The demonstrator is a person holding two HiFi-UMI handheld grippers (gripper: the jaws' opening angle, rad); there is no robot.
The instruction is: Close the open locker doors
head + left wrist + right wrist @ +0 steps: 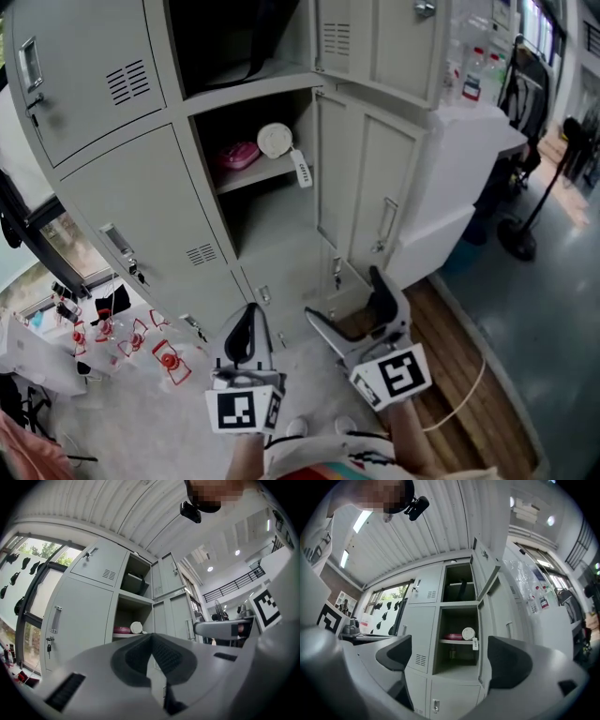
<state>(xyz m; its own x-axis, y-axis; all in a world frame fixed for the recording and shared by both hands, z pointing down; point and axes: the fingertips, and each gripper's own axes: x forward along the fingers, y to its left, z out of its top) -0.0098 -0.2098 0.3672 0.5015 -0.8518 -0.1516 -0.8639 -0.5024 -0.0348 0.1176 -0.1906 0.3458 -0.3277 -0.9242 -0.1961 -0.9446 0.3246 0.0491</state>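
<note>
Left tongs point(247, 314) shut, pads together, nothing held. Right tongs point(345, 298) spread wide and empty, aimed at the lockers, with the open middle compartment point(457, 648) framed between the pads.

2 doors standing open in the centre column, both swung out to the right: the middle door point(370, 178) and the upper door point(375, 37) above it. On the shelf inside the compartment, a pink item point(239, 155) and a white round thing point(275, 140). At the shelf's front, a hanging tag point(302, 170).

Judged as thin painted sheet steel: stiff, light, smooth, probably free on the hinges, likely to clang or bounce back if shoved hard. No firm grip needed. Best taken at the free vertical edge, far from the hinge, near the handle-like fitting point(386, 225). Then swung in and finished with a flat push on the panel. Tag possibly in the path of the closing edge.
</note>
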